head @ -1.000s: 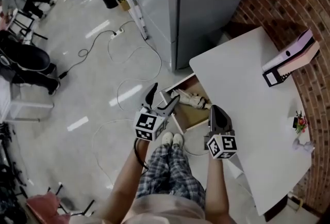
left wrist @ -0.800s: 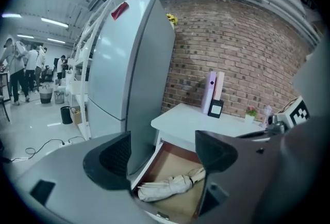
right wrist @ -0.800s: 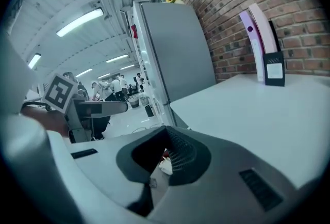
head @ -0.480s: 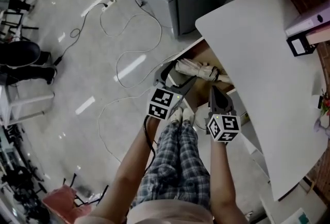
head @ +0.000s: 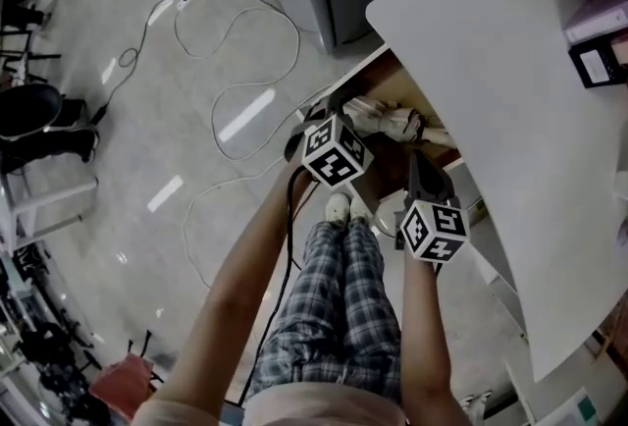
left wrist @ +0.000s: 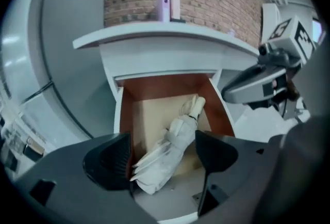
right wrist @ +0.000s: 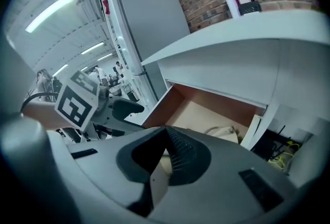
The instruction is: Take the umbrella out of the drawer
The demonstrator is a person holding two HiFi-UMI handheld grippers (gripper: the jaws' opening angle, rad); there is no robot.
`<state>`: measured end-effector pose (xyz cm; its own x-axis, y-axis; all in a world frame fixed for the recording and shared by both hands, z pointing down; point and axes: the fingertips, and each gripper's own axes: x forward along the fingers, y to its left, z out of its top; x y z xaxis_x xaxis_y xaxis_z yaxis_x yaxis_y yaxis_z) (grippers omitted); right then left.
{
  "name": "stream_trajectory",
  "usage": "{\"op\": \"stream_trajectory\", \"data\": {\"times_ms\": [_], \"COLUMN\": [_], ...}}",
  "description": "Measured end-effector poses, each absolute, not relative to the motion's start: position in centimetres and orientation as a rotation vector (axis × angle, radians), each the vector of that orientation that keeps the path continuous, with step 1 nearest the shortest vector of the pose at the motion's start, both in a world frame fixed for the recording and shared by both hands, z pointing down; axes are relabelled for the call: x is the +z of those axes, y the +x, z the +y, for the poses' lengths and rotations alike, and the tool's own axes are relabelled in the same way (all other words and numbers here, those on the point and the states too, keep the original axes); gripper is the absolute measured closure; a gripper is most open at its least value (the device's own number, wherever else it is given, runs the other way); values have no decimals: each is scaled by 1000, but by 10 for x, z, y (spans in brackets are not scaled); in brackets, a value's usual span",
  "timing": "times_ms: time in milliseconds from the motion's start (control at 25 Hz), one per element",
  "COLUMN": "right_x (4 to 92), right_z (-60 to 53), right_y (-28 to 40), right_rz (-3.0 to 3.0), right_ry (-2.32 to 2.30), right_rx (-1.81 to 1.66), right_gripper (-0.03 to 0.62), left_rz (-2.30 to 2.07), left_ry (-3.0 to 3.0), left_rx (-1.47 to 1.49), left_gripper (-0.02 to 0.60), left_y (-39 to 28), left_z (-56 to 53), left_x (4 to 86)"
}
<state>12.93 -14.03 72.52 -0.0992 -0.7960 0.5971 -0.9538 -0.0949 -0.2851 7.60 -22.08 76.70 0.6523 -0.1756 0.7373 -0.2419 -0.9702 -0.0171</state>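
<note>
My left gripper (left wrist: pixel 164 153) hangs at the open drawer (left wrist: pixel 165 86), its dark jaws spread wide and holding nothing. Framed between them lies the folded umbrella (left wrist: pixel 178 136): pale crumpled fabric and a stubby cream handle, slantwise on the tan floor inside reddish-brown walls. My right gripper (right wrist: pixel 166 152) is closed on nothing under the smooth white bench (head: pixel 510 71).

No legible text or numbers, binder spine label (head: pixel 597 67) apparently too small to read
</note>
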Motion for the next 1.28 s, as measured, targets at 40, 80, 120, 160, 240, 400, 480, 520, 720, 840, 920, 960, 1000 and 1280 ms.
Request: {"op": "stream_trajectory", "data": {"times_ms": [40, 80, 120, 160, 240, 400, 480, 520, 720, 840, 920, 960, 1000, 1280], "right_x": [729, 734, 738, 742, 749, 760, 764, 764, 761, 765, 767, 767, 767, 765], "right_z": [-140, -140, -140, -141, -142, -142, -142, -142, -144, -141, -138, -137, -136, -127], "right_y": [132, 135, 138, 140, 143, 145, 145, 145, 148, 155, 158, 159, 160, 164], "right_rz": [-1919, -1900, -1882, -1867, -1849, -1844, -1848, -1851, -1857, -1846, -1840, -1836, -1831, -1802], "right_ry": [1940, 1947, 1952, 1955, 1956, 1962, 1961, 1959, 1964, 1977, 1983, 1986, 1989, 1995], "right_rx": [990, 1006, 1020, 1032, 1051, 1071, 1071, 1068, 1059, 1059, 1062, 1065, 1069, 1106], "right_gripper": [576, 576, 576, 576, 576, 576, 576, 576, 576, 576, 576, 576, 576, 576], "left_rz": [-282, -211, -142, -77, 43, 225, 244, 238, 249, 228, 219, 225, 231, 263], "left_ry": [2785, 2785, 2782, 2779, 2777, 2766, 2755, 2754, 2775, 2777, 2780, 2784, 2788, 2806], "left_rx": [1310, 1384, 1447, 1505, 1626, 1860, 1904, 1908, 1930, 1930, 1921, 1922, 1925, 1947], "left_gripper": [202, 202, 202, 202, 202, 202, 202, 202, 202, 202, 204, 204, 213, 301], "left_y": [78, 81, 84, 87, 91, 93, 96, 98, 111, 120, 123, 122, 122, 118], "left_z": [-218, -215, -211, -208, -202, -193, -193, -194, -200, -203, -203, -203, -202, -198], "left_x": [778, 789, 799, 809, 827, 868, 885, 890, 905, 916, 920, 921, 921, 910]}}
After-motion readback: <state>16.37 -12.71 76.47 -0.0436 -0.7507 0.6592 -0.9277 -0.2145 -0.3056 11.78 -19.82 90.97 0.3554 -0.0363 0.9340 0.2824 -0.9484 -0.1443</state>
